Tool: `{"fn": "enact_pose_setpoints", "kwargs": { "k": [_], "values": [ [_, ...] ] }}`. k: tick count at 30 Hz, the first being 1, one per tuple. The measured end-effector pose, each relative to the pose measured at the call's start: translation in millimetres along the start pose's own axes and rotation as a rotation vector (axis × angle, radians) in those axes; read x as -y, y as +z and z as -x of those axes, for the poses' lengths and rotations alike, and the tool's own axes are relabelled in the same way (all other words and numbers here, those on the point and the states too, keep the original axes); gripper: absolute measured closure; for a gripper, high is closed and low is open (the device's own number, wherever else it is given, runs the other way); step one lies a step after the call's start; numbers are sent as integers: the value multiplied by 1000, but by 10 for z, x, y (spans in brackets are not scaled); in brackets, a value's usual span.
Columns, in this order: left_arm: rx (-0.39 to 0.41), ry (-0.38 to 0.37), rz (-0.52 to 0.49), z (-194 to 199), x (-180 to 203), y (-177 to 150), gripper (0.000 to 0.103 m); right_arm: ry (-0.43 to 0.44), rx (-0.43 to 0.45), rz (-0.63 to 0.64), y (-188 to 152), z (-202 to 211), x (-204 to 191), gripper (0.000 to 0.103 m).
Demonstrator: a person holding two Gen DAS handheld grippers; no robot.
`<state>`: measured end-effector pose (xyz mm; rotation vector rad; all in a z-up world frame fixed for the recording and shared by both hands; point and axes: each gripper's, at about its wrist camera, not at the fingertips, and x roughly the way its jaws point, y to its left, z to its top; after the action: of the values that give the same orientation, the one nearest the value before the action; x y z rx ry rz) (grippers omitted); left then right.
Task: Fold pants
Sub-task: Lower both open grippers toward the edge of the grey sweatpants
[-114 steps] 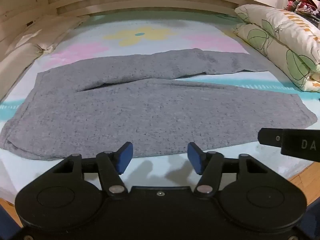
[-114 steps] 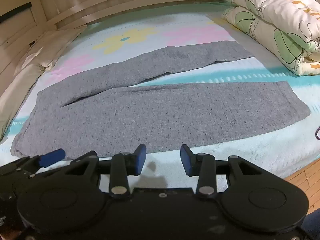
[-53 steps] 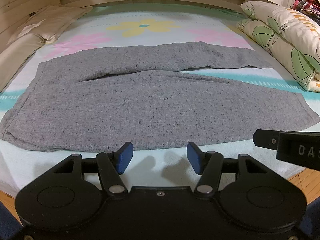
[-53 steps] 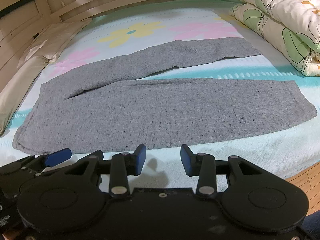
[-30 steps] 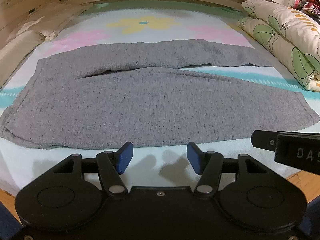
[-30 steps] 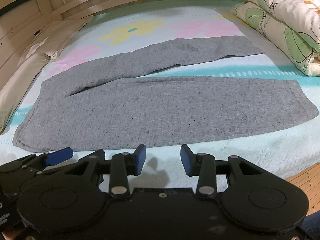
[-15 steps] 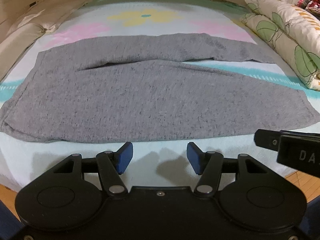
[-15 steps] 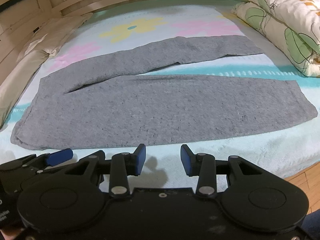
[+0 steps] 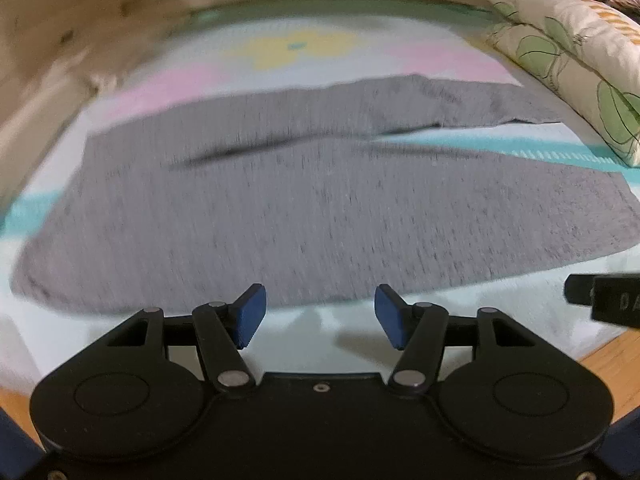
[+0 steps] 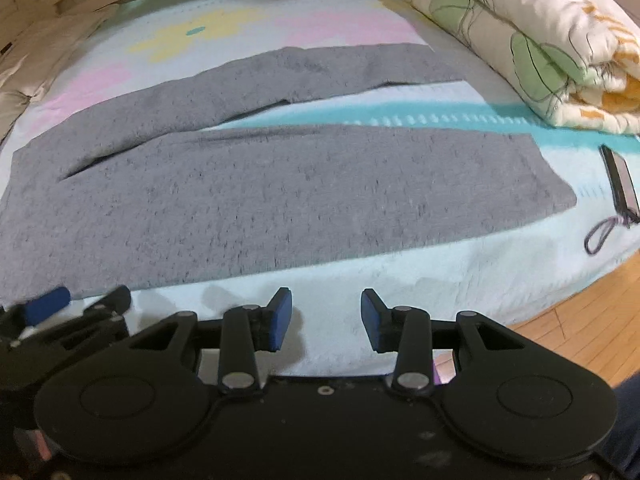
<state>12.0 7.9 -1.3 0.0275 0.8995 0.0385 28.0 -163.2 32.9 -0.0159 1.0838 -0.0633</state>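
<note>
Grey pants [image 9: 280, 216] lie flat on the bed, waistband at the left, both legs running right and spread apart. They also show in the right wrist view [image 10: 260, 192]. My left gripper [image 9: 318, 314] is open and empty, just short of the near edge of the near leg. My right gripper [image 10: 326, 318] is open and empty over the bedsheet, near the same edge further right. The left gripper's blue tip [image 10: 48, 300] shows at the lower left of the right wrist view.
A folded floral quilt [image 10: 540, 36] lies at the bed's right side. A phone with a strap [image 10: 620, 184] lies on the sheet past the leg cuffs. A pillow [image 10: 24, 76] is at the left. The bed edge and wooden floor [image 10: 580, 320] are at the lower right.
Both grippers have shifted: the left view swung and is motion-blurred, the right view turned right, bringing the phone into sight. The pants have not moved. Both stay open.
</note>
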Motion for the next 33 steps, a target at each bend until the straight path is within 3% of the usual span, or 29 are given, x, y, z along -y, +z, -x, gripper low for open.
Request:
{"fn": "enact_pose_setpoints", "kwargs": {
  "k": [9, 13, 17, 21, 25, 28, 33],
  "values": [
    [-16, -7, -10, -35, -64, 564, 40, 21, 7, 69, 586, 113, 249, 62],
    [28, -12, -68, -94, 17, 779, 40, -16, 29, 85, 865, 59, 522, 62],
    [45, -3, -135, -251, 140, 930, 40, -27, -20, 14, 1086, -132, 886, 62],
    [26, 5, -151, -479, 200, 948, 40, -18, -45, -65, 1231, -435, 1344, 62],
    [-19, 1, -167, -704, 232, 865, 40, -119, -60, -174, 1249, -733, 1819, 62],
    [-78, 7, -168, -900, 244, 770, 40, -159, -103, -180, 1193, -958, 1964, 62],
    [-180, 30, -164, -1212, 221, 635, 40, -133, -236, -113, 1077, -1450, 2027, 65]
  ]
}}
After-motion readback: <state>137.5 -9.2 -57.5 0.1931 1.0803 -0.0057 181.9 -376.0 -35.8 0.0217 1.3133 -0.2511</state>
